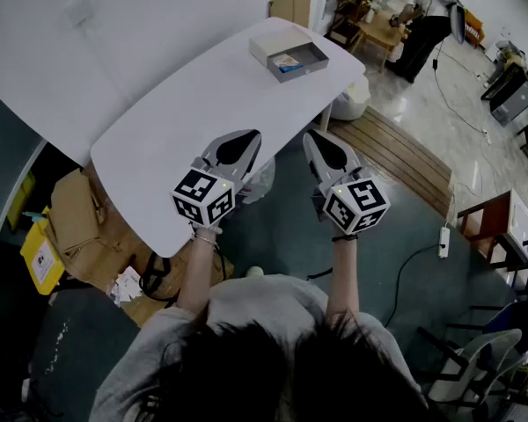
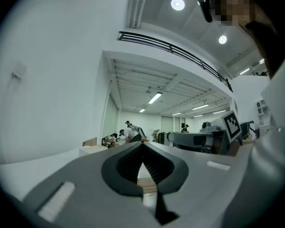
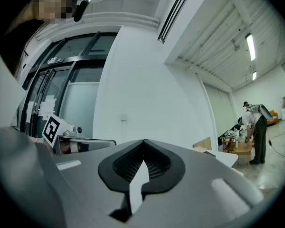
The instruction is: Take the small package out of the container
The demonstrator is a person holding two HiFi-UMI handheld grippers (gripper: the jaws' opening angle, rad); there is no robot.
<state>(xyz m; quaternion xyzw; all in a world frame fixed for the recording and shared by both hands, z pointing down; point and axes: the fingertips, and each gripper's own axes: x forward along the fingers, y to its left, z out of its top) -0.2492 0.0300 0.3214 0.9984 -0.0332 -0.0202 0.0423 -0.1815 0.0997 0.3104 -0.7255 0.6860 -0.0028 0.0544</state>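
Note:
In the head view a grey open container [image 1: 289, 54] sits at the far end of the white table [image 1: 185, 112], with a small package [image 1: 287, 61] with blue print inside it. My left gripper [image 1: 249, 136] hovers over the table's near part, jaws shut and empty. My right gripper [image 1: 312, 138] is held just past the table's right edge, also shut with nothing in it. Both point toward the container, well short of it. In the left gripper view the left gripper [image 2: 143, 143] tips meet; the right gripper [image 3: 143, 142] looks the same in the right gripper view.
Cardboard boxes [image 1: 75, 222] and a yellow item [image 1: 40, 255] lie on the floor left of the table. A white bag [image 1: 350, 101] sits under the far corner. A power strip [image 1: 443, 240] and cable lie at right. People stand in the background [image 1: 421, 25].

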